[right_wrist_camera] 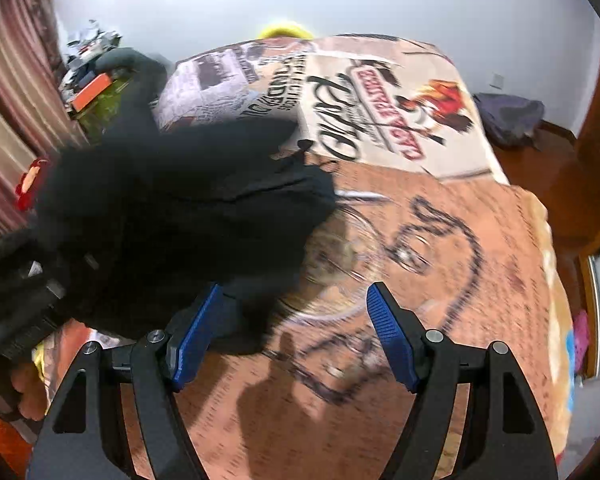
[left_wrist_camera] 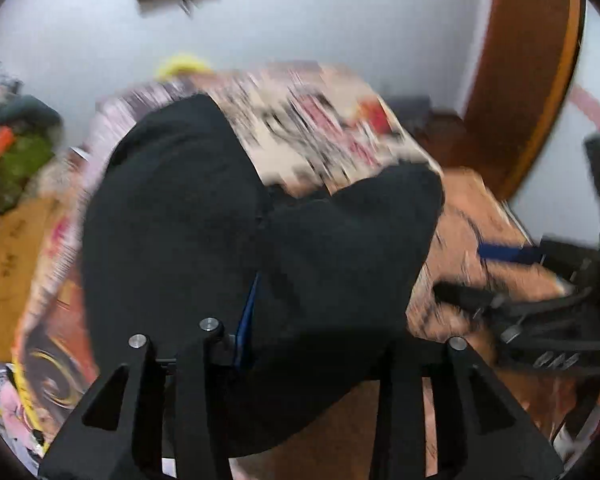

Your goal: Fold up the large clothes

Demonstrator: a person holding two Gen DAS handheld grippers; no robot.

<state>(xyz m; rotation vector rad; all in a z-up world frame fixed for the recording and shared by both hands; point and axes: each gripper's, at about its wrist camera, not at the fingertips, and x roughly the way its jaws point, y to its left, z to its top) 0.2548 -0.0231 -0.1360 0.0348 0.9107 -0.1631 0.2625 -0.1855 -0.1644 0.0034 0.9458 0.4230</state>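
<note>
A large black garment (left_wrist_camera: 236, 232) lies bunched on a bed with a printed cover (left_wrist_camera: 332, 128). In the left wrist view the cloth drapes over my left gripper (left_wrist_camera: 300, 320) and hides its fingertips; only one blue pad (left_wrist_camera: 247, 320) shows, so I cannot tell how the jaws stand. My right gripper (right_wrist_camera: 296, 320) is open and empty, with blue pads (right_wrist_camera: 392, 332) wide apart over the cover, just right of the garment (right_wrist_camera: 188, 208). The right gripper also shows at the right edge of the left wrist view (left_wrist_camera: 500, 280).
The bed cover (right_wrist_camera: 440, 240) has printed drawings and lettering. Clutter and a striped curtain (right_wrist_camera: 4, 120) are at the left. A dark bag (right_wrist_camera: 508, 116) lies on the wooden floor at the right. A wooden door frame (left_wrist_camera: 532, 80) stands at the right.
</note>
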